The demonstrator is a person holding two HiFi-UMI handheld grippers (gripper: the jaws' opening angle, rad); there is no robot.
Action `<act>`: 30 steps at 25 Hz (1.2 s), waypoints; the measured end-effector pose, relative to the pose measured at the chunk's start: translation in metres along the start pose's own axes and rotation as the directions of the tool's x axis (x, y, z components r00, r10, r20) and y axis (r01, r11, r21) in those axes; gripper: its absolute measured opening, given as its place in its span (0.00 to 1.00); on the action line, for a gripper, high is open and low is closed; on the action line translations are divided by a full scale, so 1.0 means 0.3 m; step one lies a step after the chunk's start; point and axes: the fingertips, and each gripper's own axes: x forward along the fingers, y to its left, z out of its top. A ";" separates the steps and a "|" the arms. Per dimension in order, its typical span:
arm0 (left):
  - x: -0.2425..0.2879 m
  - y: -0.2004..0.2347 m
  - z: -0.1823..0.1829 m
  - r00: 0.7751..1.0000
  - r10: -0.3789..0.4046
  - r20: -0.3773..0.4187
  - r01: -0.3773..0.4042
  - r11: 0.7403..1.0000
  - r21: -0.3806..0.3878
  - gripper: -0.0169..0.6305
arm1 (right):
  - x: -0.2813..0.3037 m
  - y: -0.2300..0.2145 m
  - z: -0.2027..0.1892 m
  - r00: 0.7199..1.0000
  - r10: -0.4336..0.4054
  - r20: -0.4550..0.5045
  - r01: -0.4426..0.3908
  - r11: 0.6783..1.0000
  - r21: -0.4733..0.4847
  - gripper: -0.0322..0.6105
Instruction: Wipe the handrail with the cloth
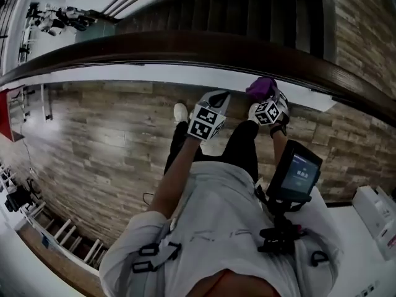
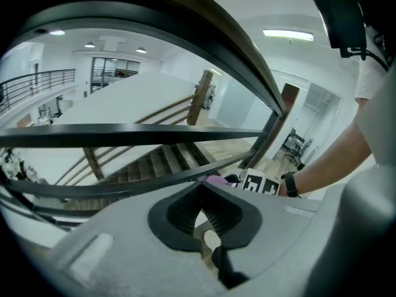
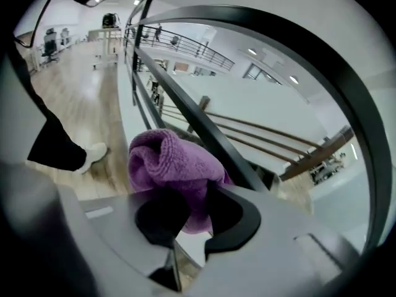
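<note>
A dark wooden handrail (image 1: 185, 45) curves across the head view, above a staircase. My right gripper (image 1: 267, 101) is shut on a bunched purple cloth (image 1: 262, 88) just below the rail. In the right gripper view the purple cloth (image 3: 170, 166) bulges out of the closed jaws beside a dark rail bar (image 3: 198, 129). My left gripper (image 1: 213, 104) hangs close to the left of the right one, shut with nothing between its pads (image 2: 213, 212). The handrail (image 2: 204, 30) arches overhead in the left gripper view.
Wooden stairs (image 1: 247, 11) descend beyond the rail. A plank floor (image 1: 93, 122) lies under the person's legs and white shoe (image 1: 180, 112). A chest-mounted screen (image 1: 296, 172) sits at the right. White equipment (image 1: 377, 215) stands at the far right.
</note>
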 end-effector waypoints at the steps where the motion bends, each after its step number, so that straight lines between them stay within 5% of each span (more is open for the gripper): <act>1: -0.061 0.083 -0.033 1.000 0.030 0.006 -0.030 0.999 -0.032 0.03 | 0.028 0.093 0.100 0.999 0.033 0.020 -0.032 0.999 -0.026 0.14; 8: -0.436 0.627 -0.258 0.969 0.241 0.056 -0.224 0.951 -0.214 0.03 | 0.205 0.578 0.771 0.974 0.176 0.144 -0.144 0.968 -0.207 0.14; 12: -0.573 0.914 -0.348 0.917 0.376 0.132 -0.320 0.893 -0.317 0.03 | 0.355 0.813 1.149 0.935 0.250 0.252 -0.138 0.911 -0.389 0.14; 17: -0.715 1.205 -0.520 0.855 0.495 0.153 -0.403 0.821 -0.404 0.03 | 0.504 1.092 1.510 0.890 0.296 0.348 -0.105 0.874 -0.475 0.14; 23: -0.753 1.433 -0.639 0.816 0.552 0.170 -0.452 0.793 -0.408 0.03 | 0.728 1.316 1.814 0.871 0.283 0.402 -0.014 0.832 -0.554 0.14; 30: -0.764 1.474 -0.731 0.816 0.557 0.156 -0.453 0.783 -0.426 0.03 | 0.777 1.450 1.962 0.882 0.257 0.396 0.045 0.789 -0.613 0.15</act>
